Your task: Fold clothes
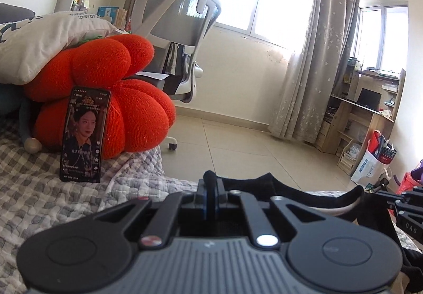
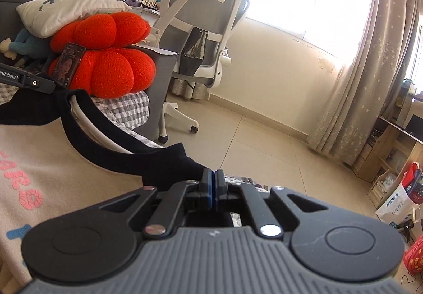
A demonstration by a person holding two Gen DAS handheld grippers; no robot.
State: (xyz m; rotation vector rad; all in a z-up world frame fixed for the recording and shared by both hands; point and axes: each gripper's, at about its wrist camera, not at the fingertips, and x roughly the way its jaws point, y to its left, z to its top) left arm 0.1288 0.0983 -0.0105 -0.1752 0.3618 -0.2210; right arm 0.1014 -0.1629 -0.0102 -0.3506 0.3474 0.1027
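Pointing slightly downward, both grippers pinch the same beige sweatshirt with black collar and black shoulder panels [image 2: 47,161], which lies spread behind and beside the jaws on the bed.

1. Left gripper [image 1: 211,189]: jaws clenched on a fold of black fabric that stands up between the blue pads. More black fabric stretches from the jaws toward the right gripper [image 2: 212,183], whose black linkage shows at the right edge of the left wrist view.
2. Right gripper: jaws clenched on the black shoulder edge, which leads from the pads back left to the collar. Pink lettering shows on the beige chest, left of the jaws.

Surface: a grey-and-white checked quilt [image 1: 31,188] covers the bed under the garment.

Ahead and left of the jaws, a lit smartphone [image 1: 83,135] stands propped against a red pumpkin-shaped knitted cushion [image 1: 132,114]; a white printed pillow [image 1: 45,37] rests on top.

Room beyond the jaws: a white mesh office chair [image 2: 211,19], beige floor tiles [image 2: 264,135], star-patterned curtains [image 1: 317,69] and a wooden desk [image 1: 370,109].
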